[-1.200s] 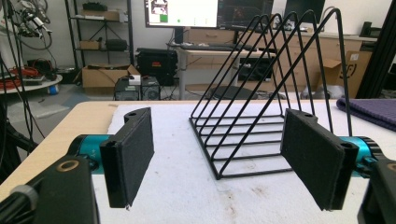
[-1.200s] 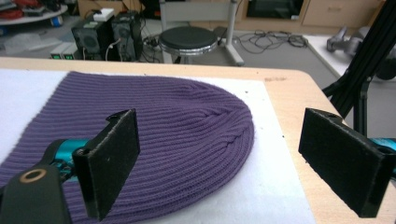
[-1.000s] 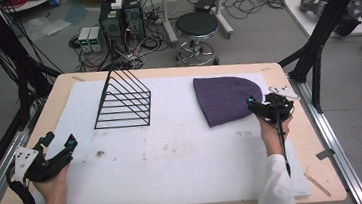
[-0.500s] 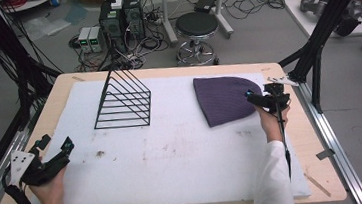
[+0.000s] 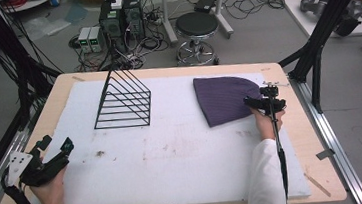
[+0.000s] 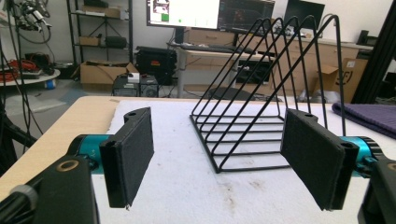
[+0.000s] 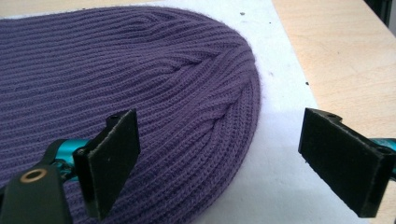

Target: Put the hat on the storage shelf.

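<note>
A purple ribbed knit beanie (image 5: pixel 221 98) lies flat on the white foam mat (image 5: pixel 174 153) at the right. My right gripper (image 5: pixel 264 102) hovers at its right edge, open. In the right gripper view the beanie's rounded edge (image 7: pixel 140 84) runs between the spread jaws of that gripper (image 7: pixel 219 140), one jaw over the knit and one over the mat. A black wire rack (image 5: pixel 123 101) stands at the back left. My left gripper (image 5: pixel 55 144) is held open near the table's front left corner. It (image 6: pixel 219 140) points at the rack (image 6: pixel 261 116) from a distance, nothing between its pads.
The mat covers most of a wooden table (image 5: pixel 317 134), with bare wood strips at the sides. Black frame struts (image 5: pixel 316 64) rise at the right and left table edges. A stool (image 5: pixel 197 27) and computer boxes (image 5: pixel 120 12) stand on the floor beyond.
My right gripper has edged slightly forward and left along the beanie's right edge. My left gripper has drifted slightly toward the near left corner. Both stay open.
</note>
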